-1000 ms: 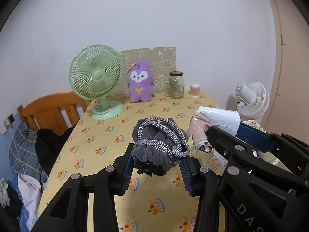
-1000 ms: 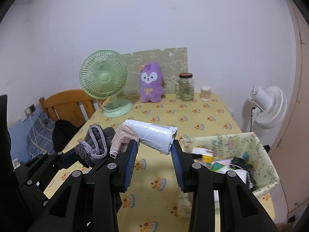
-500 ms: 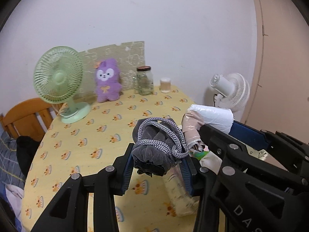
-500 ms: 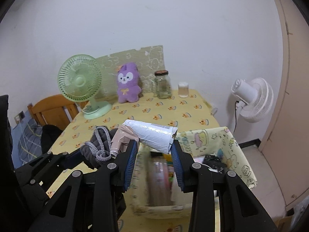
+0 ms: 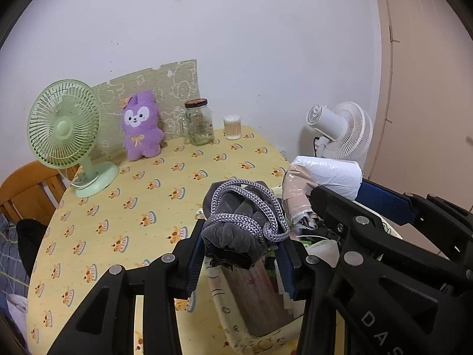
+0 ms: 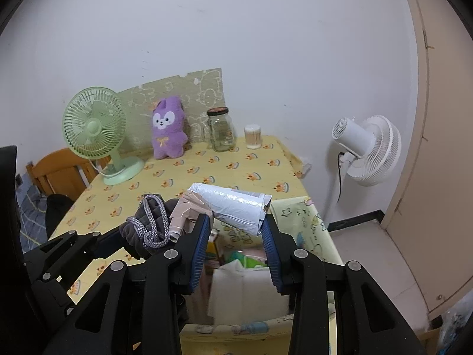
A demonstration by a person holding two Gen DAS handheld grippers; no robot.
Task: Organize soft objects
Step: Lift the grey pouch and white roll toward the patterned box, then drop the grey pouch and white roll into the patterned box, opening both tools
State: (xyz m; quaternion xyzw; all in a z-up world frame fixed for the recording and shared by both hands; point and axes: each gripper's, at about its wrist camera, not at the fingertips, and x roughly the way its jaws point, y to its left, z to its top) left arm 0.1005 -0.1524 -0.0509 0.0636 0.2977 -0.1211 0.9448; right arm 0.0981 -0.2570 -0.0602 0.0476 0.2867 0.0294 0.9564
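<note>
The grey drawstring bundle sits clamped in the left tool, and the white-and-pink rolled packet is pinched crosswise in the right tool, its long axis running left to right between the blue pads. Both hang side by side, nearly touching, right over the open fabric bin at the bench edge. The bin lies straight below and slightly ahead of the right tool, so I'd judge that packet drops first, the bundle just beside it.
</note>
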